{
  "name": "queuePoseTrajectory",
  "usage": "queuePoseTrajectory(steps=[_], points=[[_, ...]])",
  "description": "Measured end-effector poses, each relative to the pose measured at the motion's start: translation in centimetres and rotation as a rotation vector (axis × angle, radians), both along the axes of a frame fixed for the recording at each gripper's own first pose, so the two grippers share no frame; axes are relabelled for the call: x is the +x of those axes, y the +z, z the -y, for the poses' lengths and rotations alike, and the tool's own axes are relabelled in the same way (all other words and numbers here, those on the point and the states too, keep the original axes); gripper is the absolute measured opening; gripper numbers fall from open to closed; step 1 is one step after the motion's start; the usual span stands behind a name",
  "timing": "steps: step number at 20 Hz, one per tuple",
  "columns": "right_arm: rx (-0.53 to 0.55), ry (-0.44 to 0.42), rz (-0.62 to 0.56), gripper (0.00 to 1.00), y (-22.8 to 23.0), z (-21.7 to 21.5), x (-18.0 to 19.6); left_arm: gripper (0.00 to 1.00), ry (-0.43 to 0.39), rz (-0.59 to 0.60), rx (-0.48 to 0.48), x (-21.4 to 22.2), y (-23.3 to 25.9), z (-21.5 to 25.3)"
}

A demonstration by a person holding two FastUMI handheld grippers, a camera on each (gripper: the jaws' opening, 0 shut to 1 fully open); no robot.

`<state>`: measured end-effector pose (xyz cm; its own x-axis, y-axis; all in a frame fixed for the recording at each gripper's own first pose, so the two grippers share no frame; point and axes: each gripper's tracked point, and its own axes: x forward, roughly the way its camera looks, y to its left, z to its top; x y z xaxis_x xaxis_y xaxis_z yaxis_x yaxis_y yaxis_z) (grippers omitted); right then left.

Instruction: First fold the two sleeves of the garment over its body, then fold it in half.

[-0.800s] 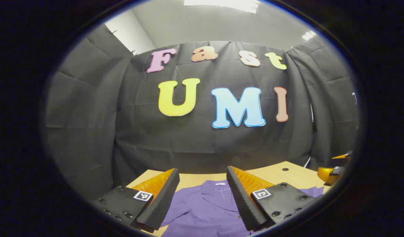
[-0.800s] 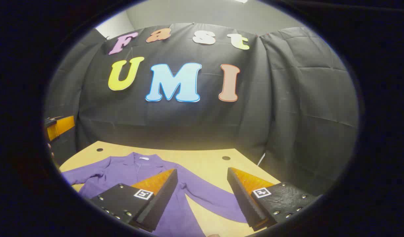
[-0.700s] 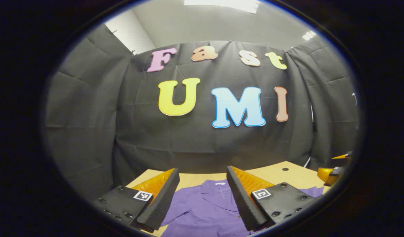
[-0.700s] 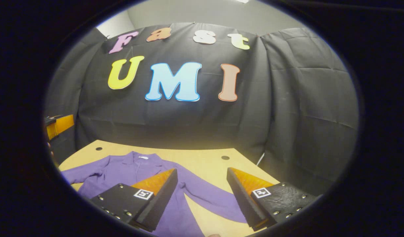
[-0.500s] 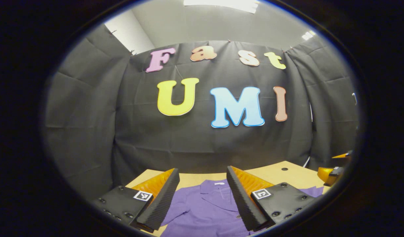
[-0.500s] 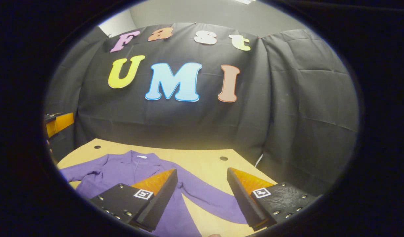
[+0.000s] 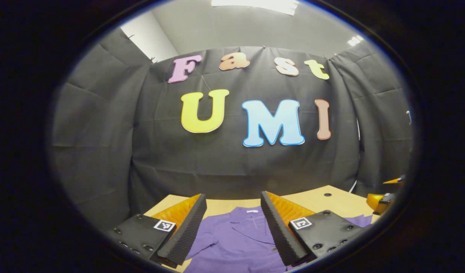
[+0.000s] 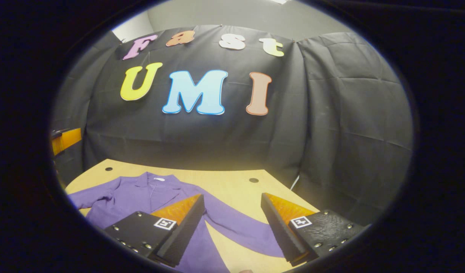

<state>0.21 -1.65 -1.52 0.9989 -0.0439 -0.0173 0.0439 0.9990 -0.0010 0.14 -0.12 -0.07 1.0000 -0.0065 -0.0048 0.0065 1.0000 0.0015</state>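
Note:
A purple collared garment (image 8: 141,199) lies spread flat on the wooden table (image 8: 224,187), collar toward the back wall. In the right gripper view one long sleeve (image 8: 240,229) runs out to the right and passes between my right gripper (image 8: 232,227) fingers, which stand open above it with nothing held. The other sleeve (image 8: 92,196) stretches left. In the left gripper view the collar and chest (image 7: 236,235) lie below my left gripper (image 7: 232,231), whose fingers are wide open and hold nothing. The right gripper (image 7: 384,199) shows at that view's right edge.
The table has round holes near its back edge (image 8: 254,180) (image 8: 108,168). The black booth cloth hangs close behind and beside the table. The left gripper's orange body (image 8: 65,140) shows at the left edge of the right gripper view.
The right gripper's view has shifted slightly right and down, so the garment sits a little further left. The left gripper has barely moved. Both stay open.

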Motion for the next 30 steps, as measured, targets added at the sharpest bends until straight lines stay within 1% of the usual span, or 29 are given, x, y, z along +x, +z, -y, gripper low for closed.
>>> queuePoseTrajectory(steps=[1,4,8,12,15,17,24,27,30], points=[[0.014,-0.011,-0.02,0.93,-0.6,0.5,0.2,0.95,0.002,0.002,0.0,-0.1,0.0,-0.1],[0.051,-0.061,-0.09,0.92,-3.0,2.3,0.4,0.95,0.01,-0.001,0.002,-0.1,-0.1,-0.3],[0.061,-0.15,-0.176,0.93,-5.9,5.5,0.6,0.95,0.016,-0.008,0.003,0.0,-0.1,-0.4],[0.088,-0.207,-0.25,0.93,-8.3,7.9,0.9,0.95,0.02,-0.008,0.011,0.0,0.0,-0.4],[0.107,-0.252,-0.303,0.93,-10.2,9.6,1.1,0.95,0.036,-0.016,0.016,-0.2,-0.3,-0.9],[0.121,-0.3,-0.358,0.93,-12.0,11.0,1.1,0.95,0.051,-0.022,0.018,-0.4,-0.5,-1.3],[0.277,-0.404,-0.501,0.93,-17.7,14.5,1.6,0.95,0.092,-0.039,0.037,-1.2,-0.9,-2.6],[0.303,-0.428,-0.561,0.93,-19.7,15.0,1.9,0.95,0.098,-0.044,0.042,-1.3,-1.2,-2.8],[0.324,-0.452,-0.597,0.93,-21.2,15.4,2.2,0.95,0.096,-0.048,0.044,-1.2,-1.3,-2.8]])
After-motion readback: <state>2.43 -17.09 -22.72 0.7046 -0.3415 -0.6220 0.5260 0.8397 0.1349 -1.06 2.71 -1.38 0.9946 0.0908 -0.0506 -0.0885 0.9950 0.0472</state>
